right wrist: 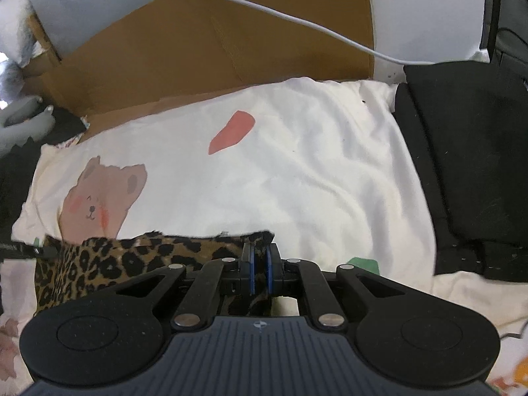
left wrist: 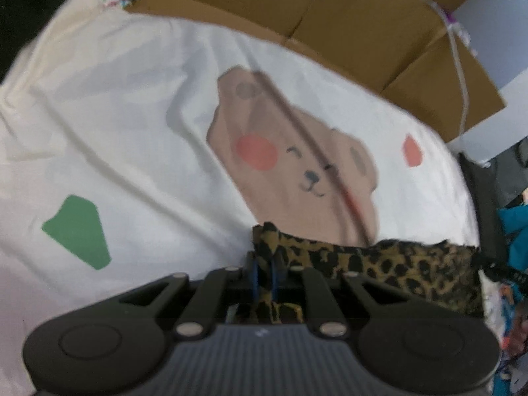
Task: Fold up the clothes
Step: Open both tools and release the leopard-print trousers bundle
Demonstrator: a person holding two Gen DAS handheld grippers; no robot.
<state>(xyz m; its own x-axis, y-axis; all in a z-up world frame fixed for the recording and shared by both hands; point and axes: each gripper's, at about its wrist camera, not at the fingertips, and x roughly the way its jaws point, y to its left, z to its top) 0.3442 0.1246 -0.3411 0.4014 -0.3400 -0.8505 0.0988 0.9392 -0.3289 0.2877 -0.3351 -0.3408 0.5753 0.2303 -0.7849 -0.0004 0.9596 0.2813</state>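
Between your two tools, the leopard-print garment hangs stretched as a band, its long axis running straight from one hand-held gripper to the other, just above the white bed cover. Your left hand-held gripper is clenched on the garment's left corner, cloth pinched between its blue pads; from there the fabric runs away to the right. Your right hand-held gripper is likewise clamped on the opposite corner, with the band trailing off leftward.

Beyond the garment, the left view shows you the bear print large and tilted, a green patch toward the near left, and brown cardboard along the bed's far edge. The right view alone gives you the black fabric lying along the bed's right edge, a white cable draped across the cardboard, and the bear small at the left. The left view is blurred, so finer folds in the garment cannot be told.
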